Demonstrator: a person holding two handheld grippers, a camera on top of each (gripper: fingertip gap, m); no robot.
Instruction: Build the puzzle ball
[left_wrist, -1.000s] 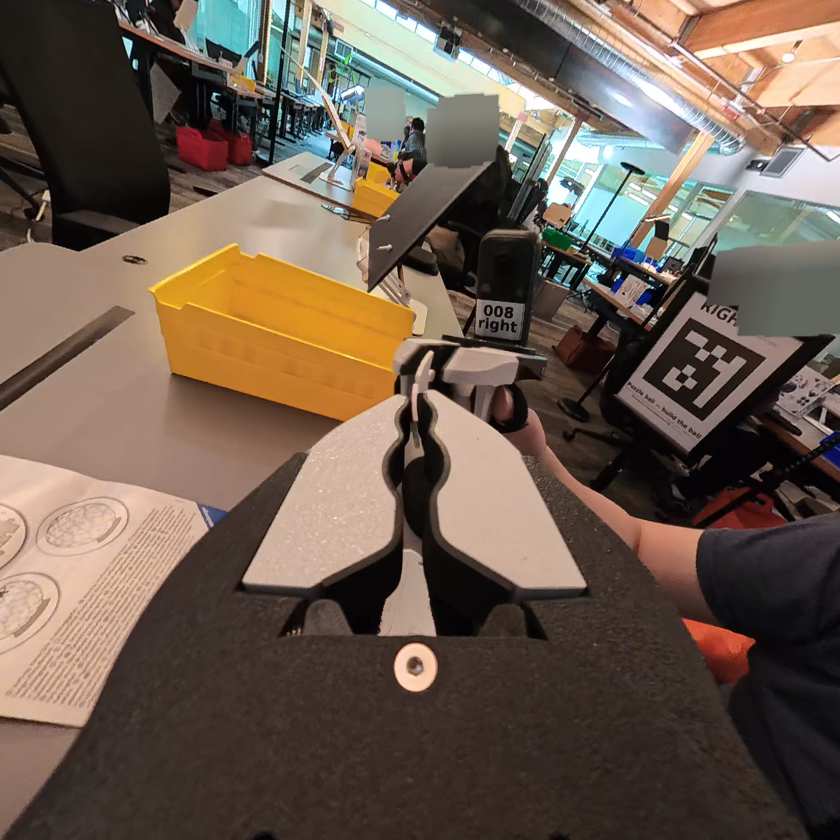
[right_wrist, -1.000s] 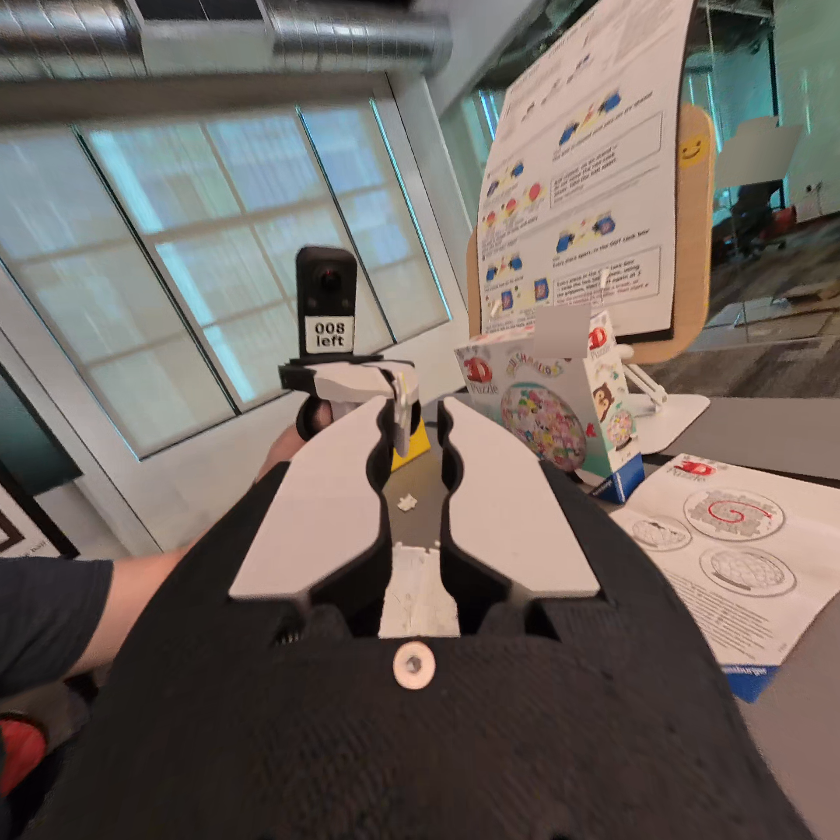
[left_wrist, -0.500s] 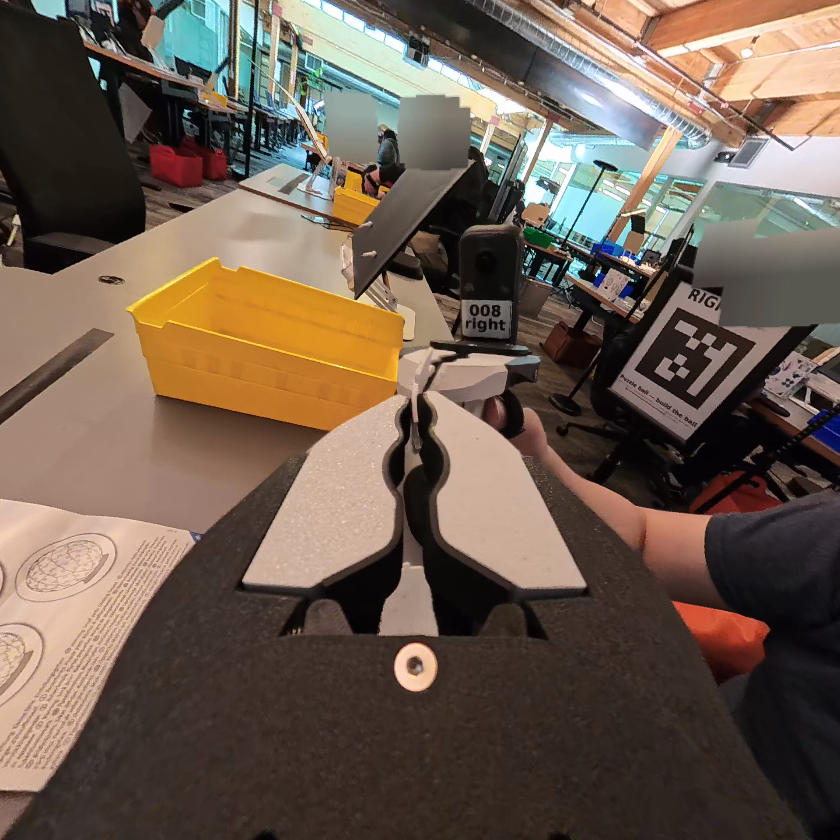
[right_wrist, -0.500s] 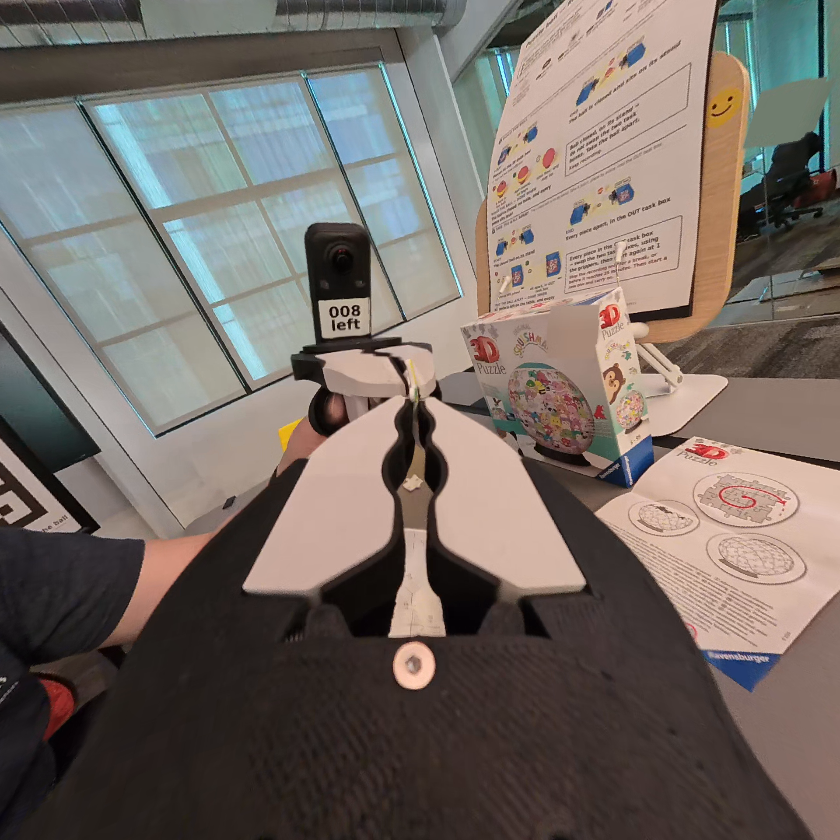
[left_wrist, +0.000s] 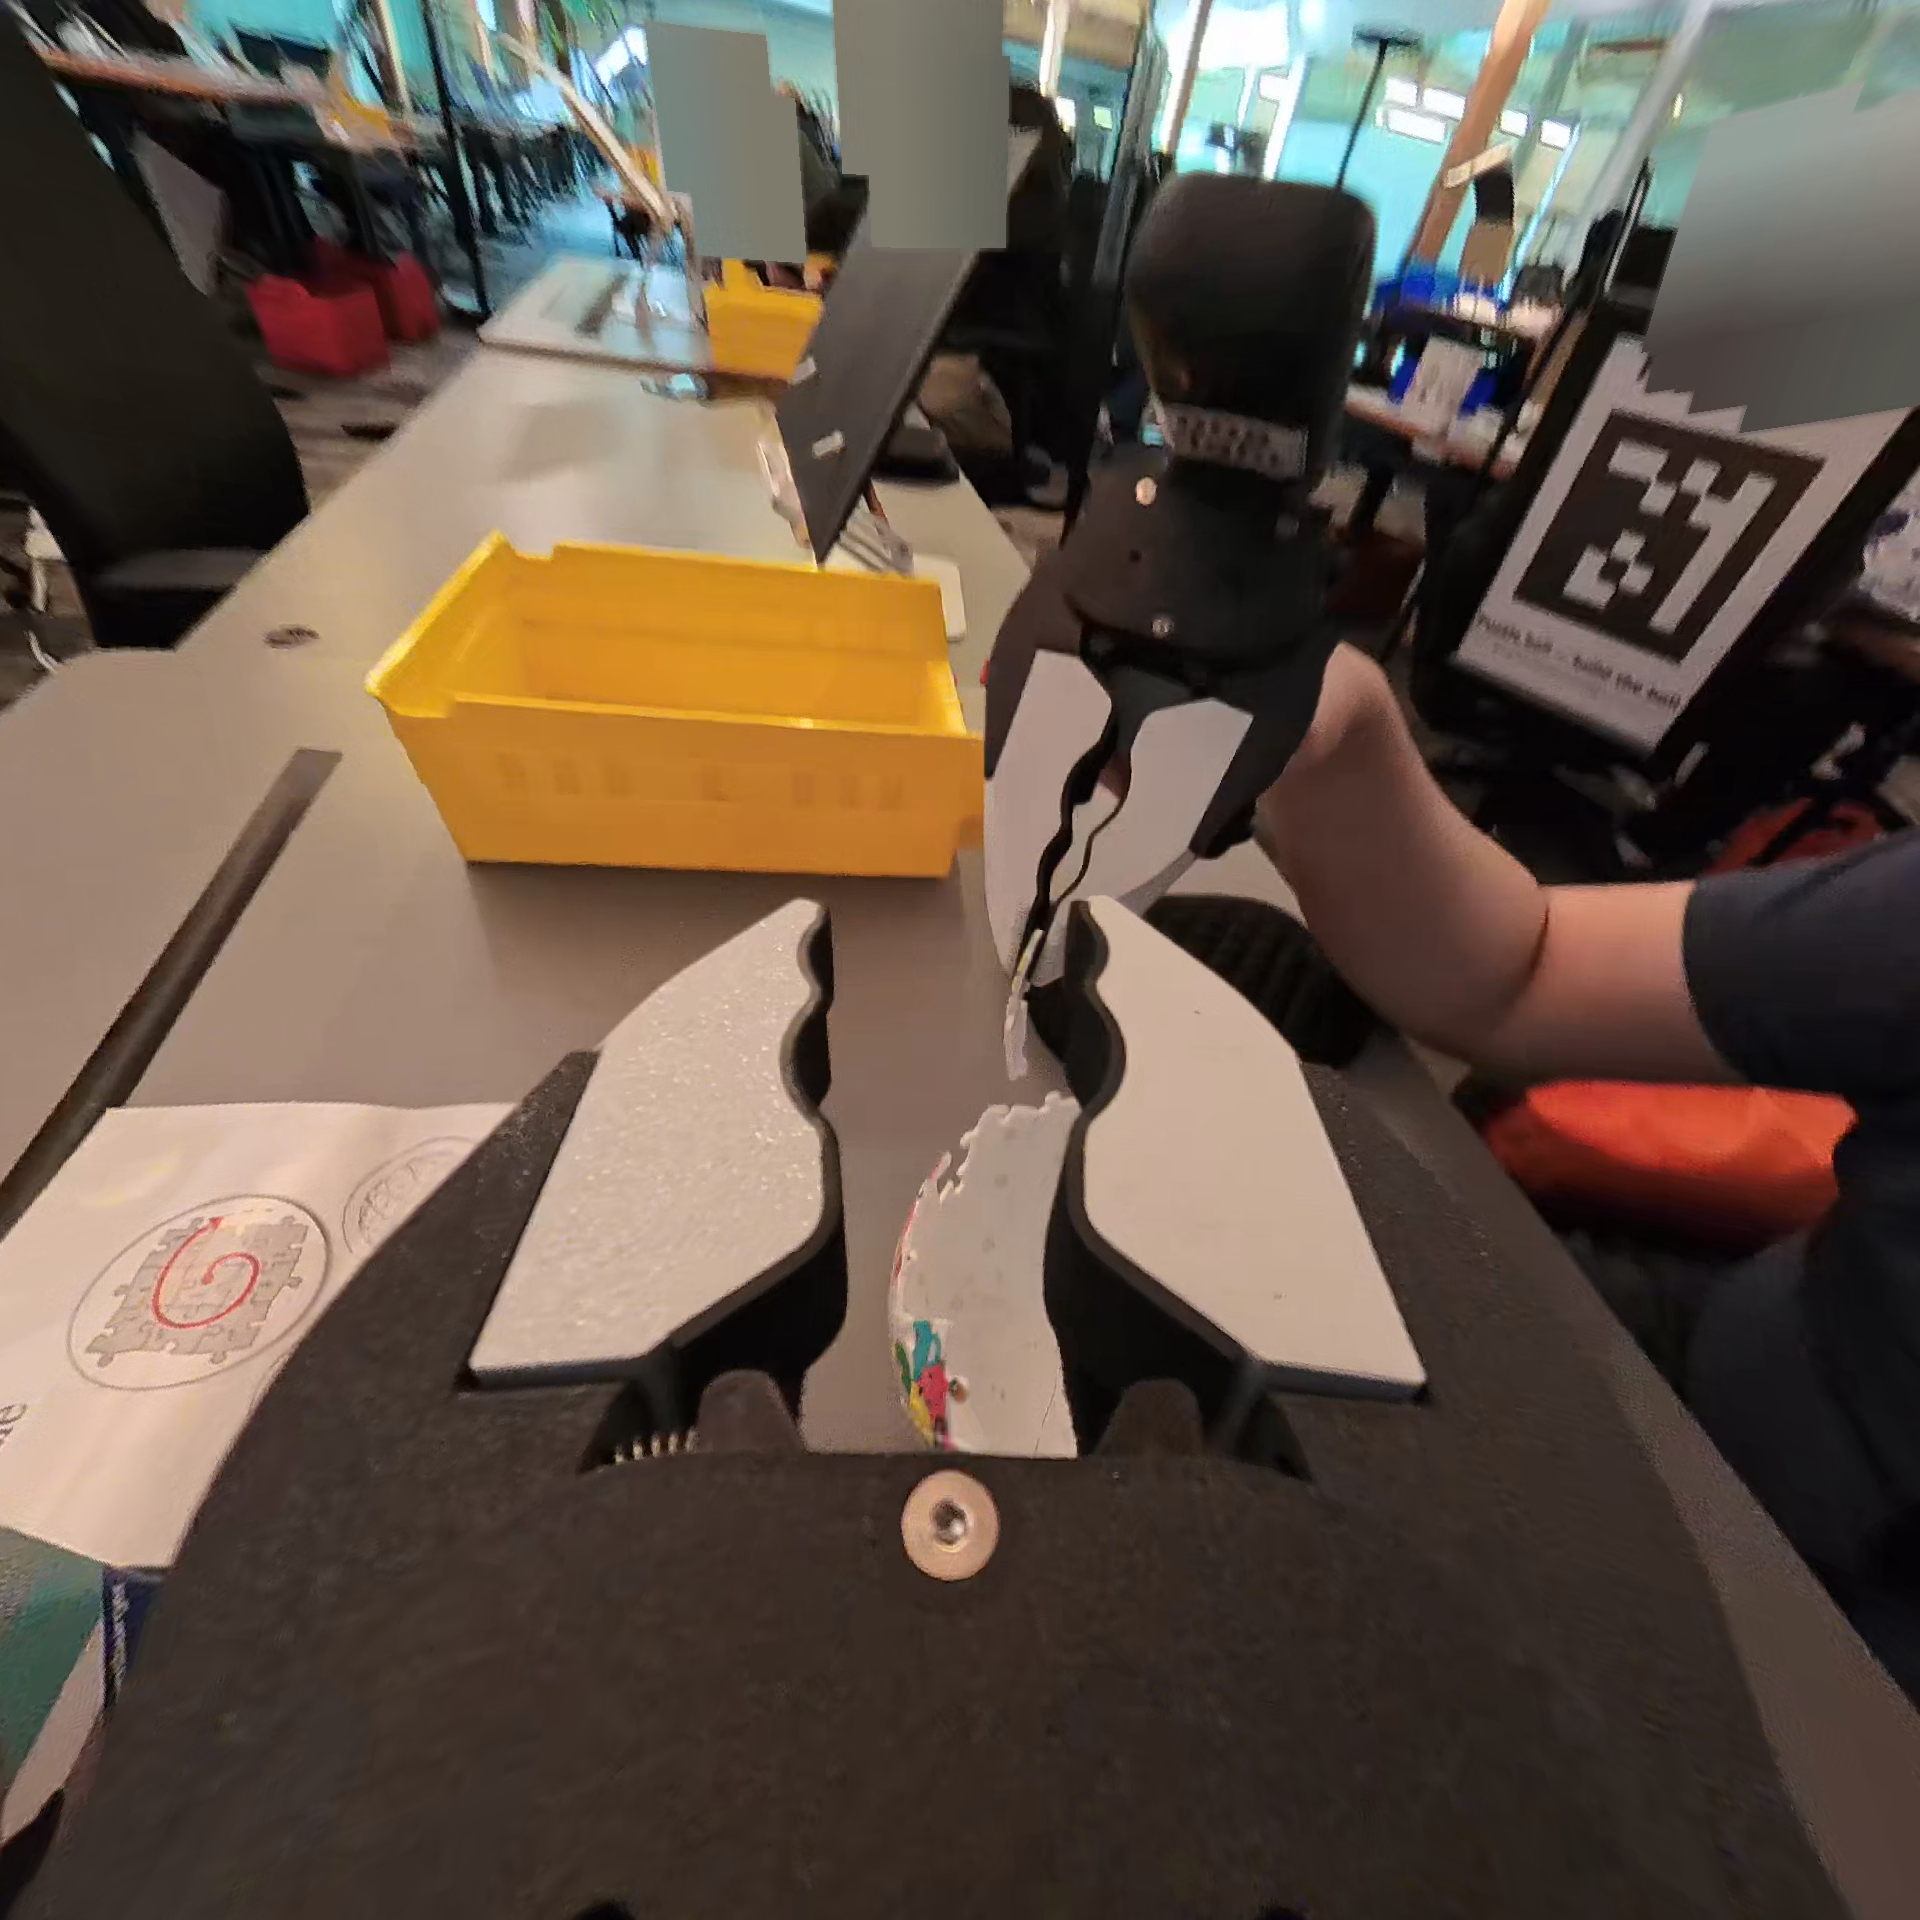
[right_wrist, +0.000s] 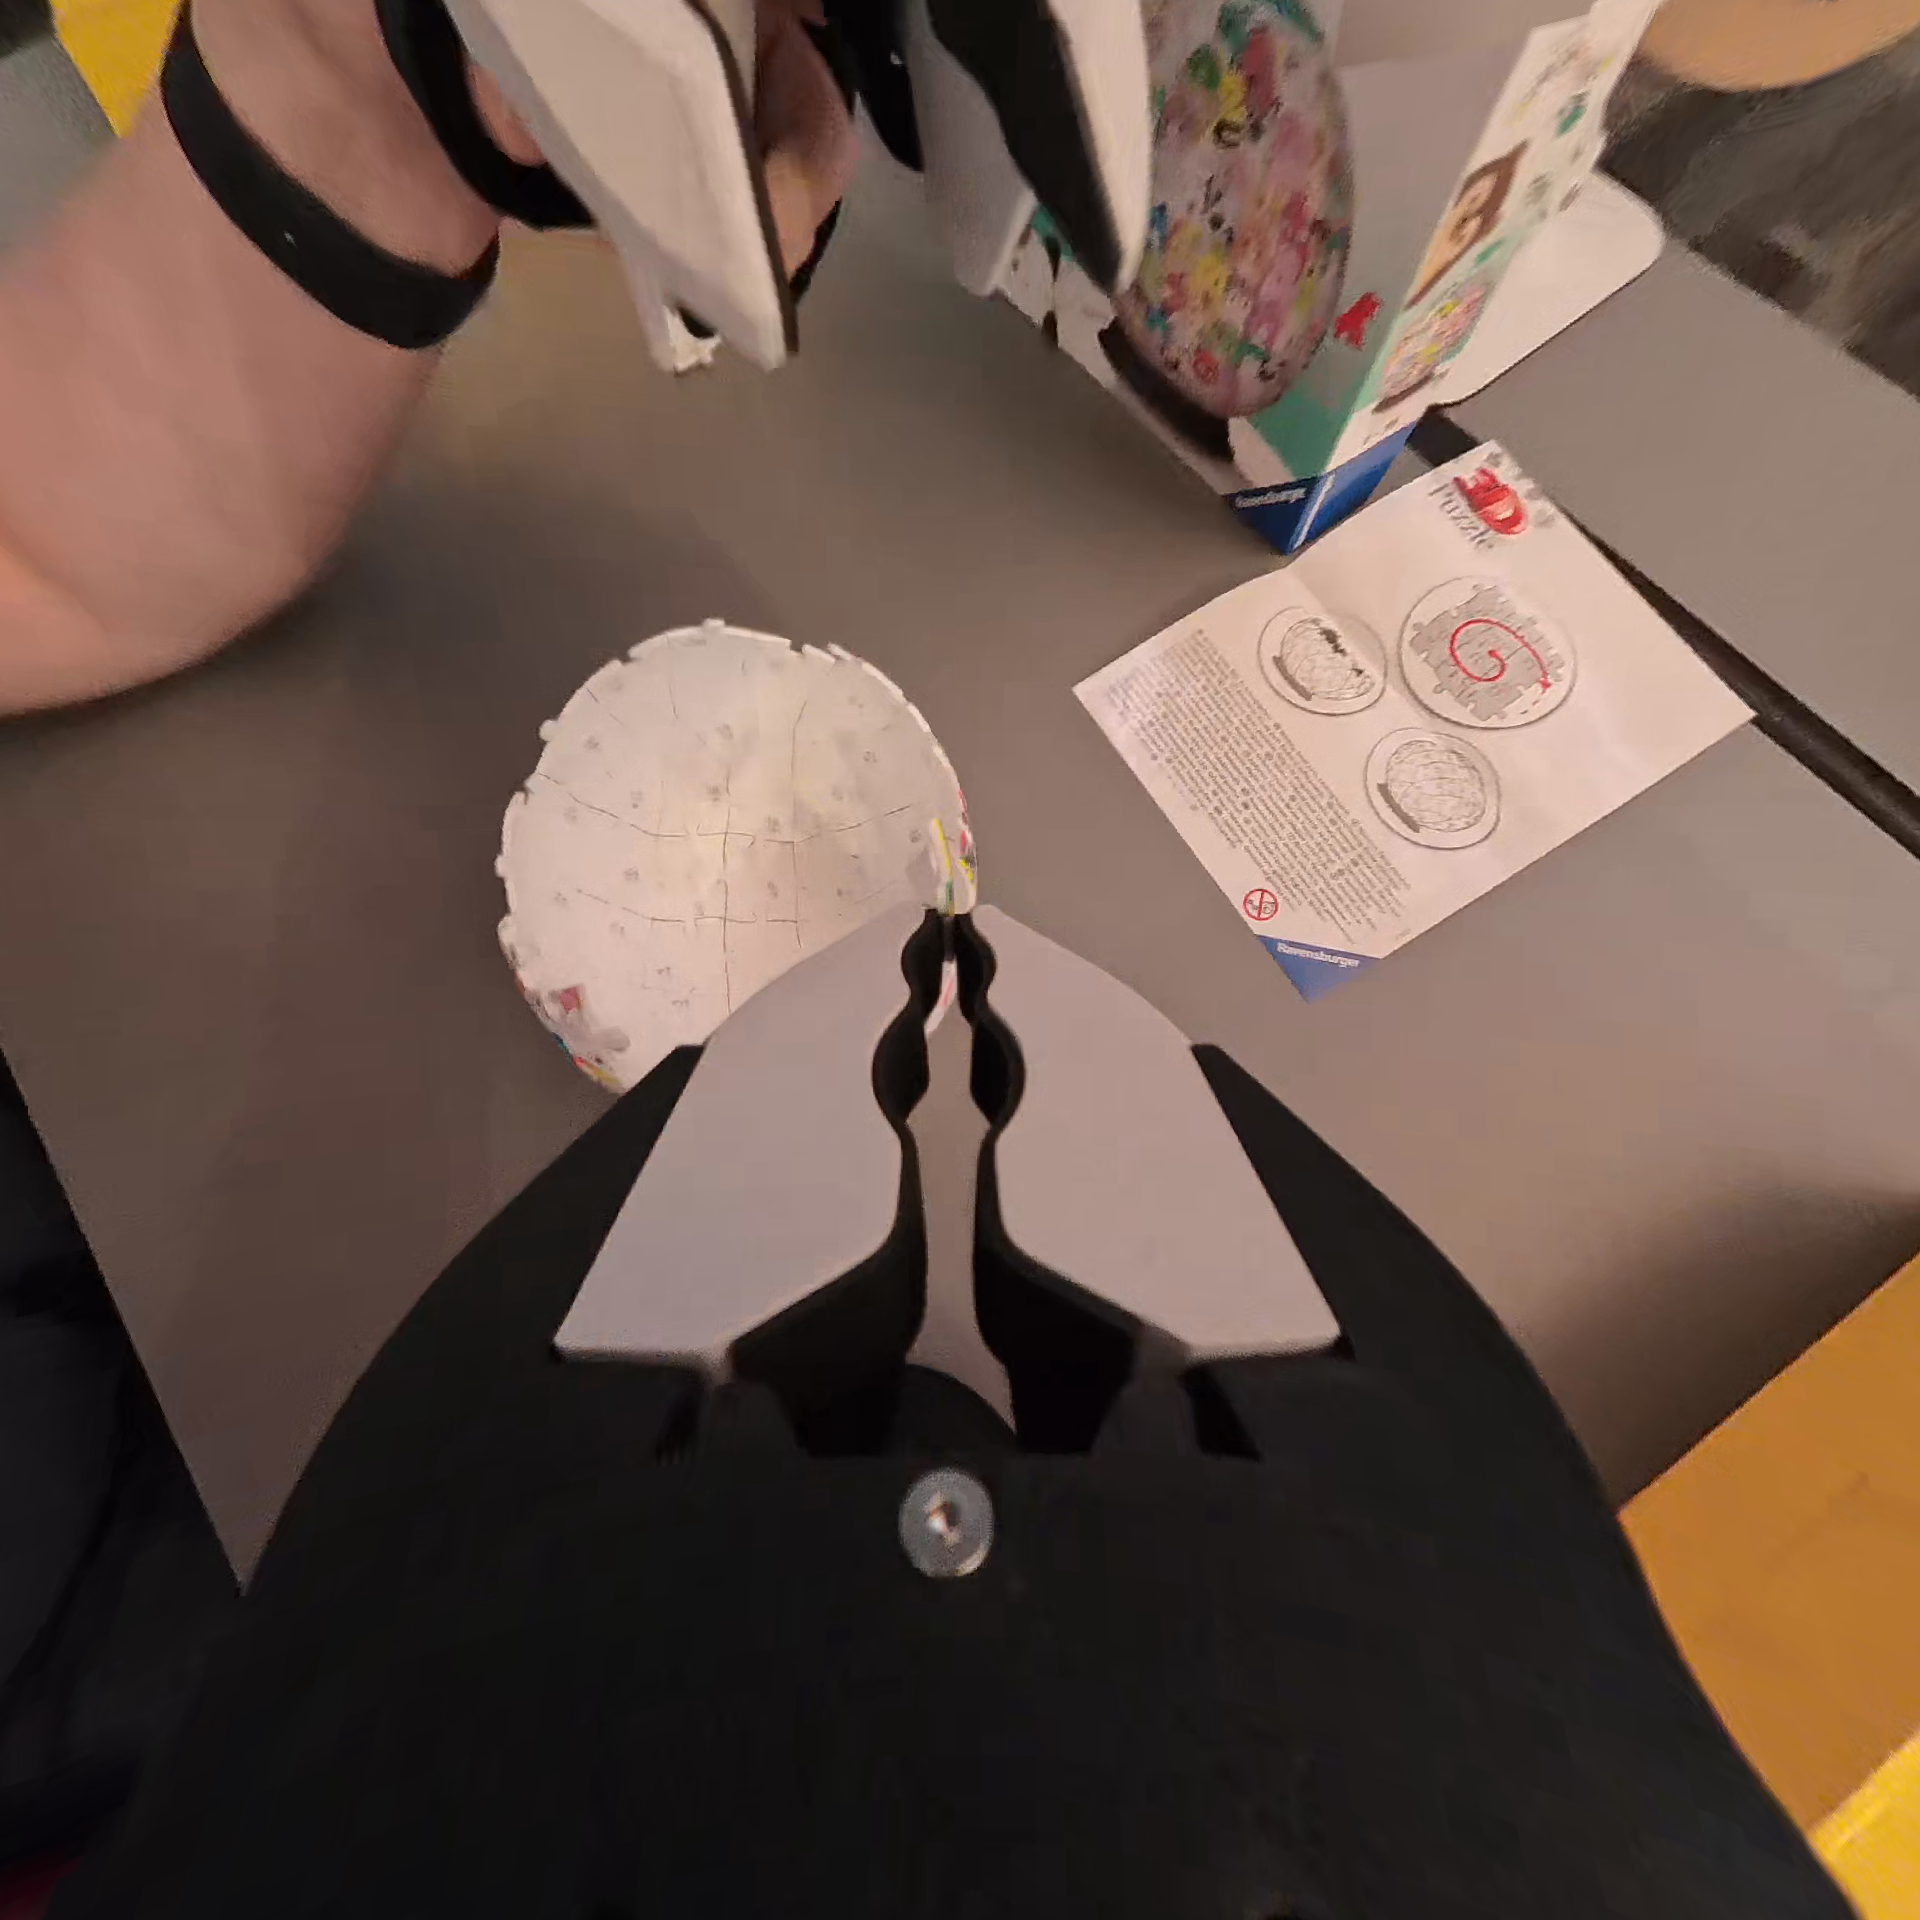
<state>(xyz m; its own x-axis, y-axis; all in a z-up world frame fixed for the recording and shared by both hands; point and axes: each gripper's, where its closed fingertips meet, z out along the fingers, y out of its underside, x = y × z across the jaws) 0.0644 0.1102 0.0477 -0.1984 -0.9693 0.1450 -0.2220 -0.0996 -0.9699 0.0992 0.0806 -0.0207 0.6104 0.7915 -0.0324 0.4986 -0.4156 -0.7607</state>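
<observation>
A half-built puzzle ball, a white shell with its open side up, rests on the grey table. It also shows low between my left gripper's fingers. My right gripper is shut on a thin puzzle piece and holds it edge-on right at the shell's rim. In the left wrist view the right gripper points down just past my right fingertip. My left gripper is open and empty, astride the shell. It hangs above the table in the right wrist view.
A yellow bin stands behind the grippers. An instruction leaflet and the puzzle box lie to the shell's right. A person's forearm reaches in over the table edge. A black stand is at the back. Tip to tip, the grippers are about 9 cm apart.
My left gripper has opened and let go of the piece; my right gripper now holds it alone. Both grippers have tipped down over the table, and the shell has come into view.
</observation>
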